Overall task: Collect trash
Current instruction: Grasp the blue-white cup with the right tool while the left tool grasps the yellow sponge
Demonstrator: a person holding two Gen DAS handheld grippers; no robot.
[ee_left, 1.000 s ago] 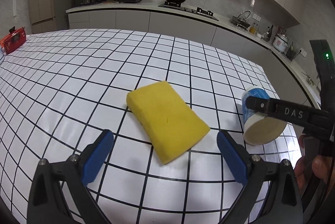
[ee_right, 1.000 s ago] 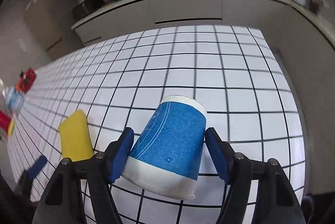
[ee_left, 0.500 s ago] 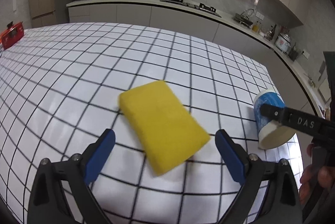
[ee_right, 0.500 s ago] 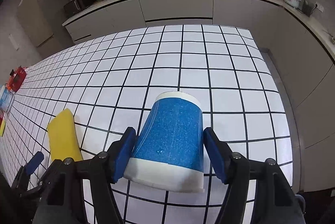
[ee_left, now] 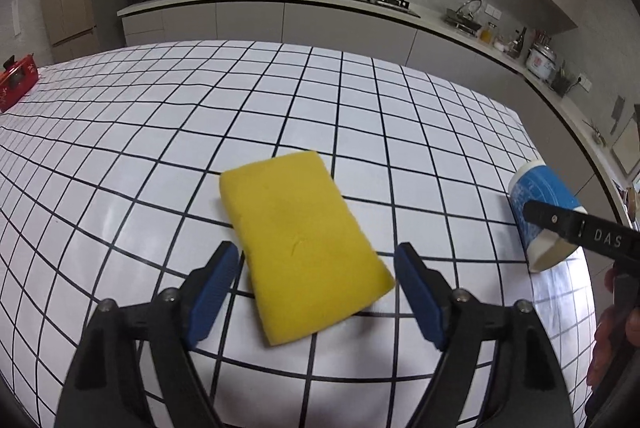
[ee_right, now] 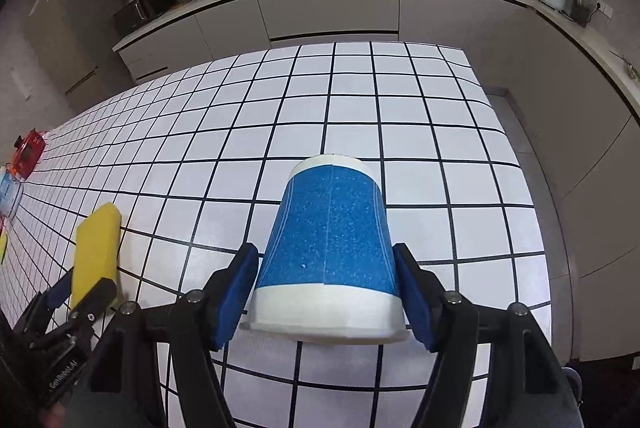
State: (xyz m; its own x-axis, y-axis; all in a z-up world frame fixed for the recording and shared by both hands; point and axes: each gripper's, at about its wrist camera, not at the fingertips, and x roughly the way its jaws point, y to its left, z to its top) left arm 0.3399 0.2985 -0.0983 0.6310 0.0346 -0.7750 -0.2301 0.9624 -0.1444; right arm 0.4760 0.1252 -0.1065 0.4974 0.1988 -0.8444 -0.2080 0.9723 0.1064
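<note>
Left wrist view: left gripper (ee_left: 316, 270) closing w/ sponge (ee_left: 302, 242) between pads, not yet pinched, could skid on table (ee_left: 160, 131); right wrist view: right gripper (ee_right: 326, 294) clamps cup (ee_right: 328, 248), may crush.

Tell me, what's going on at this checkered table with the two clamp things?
A person is clearing trash with a handheld tool in each hand. The right tool grips a blue paper cup, tipped on its side just above the checkered table. The left tool is closing around a yellow sponge that lies flat on the table, its pads not yet pressing it.
</note>
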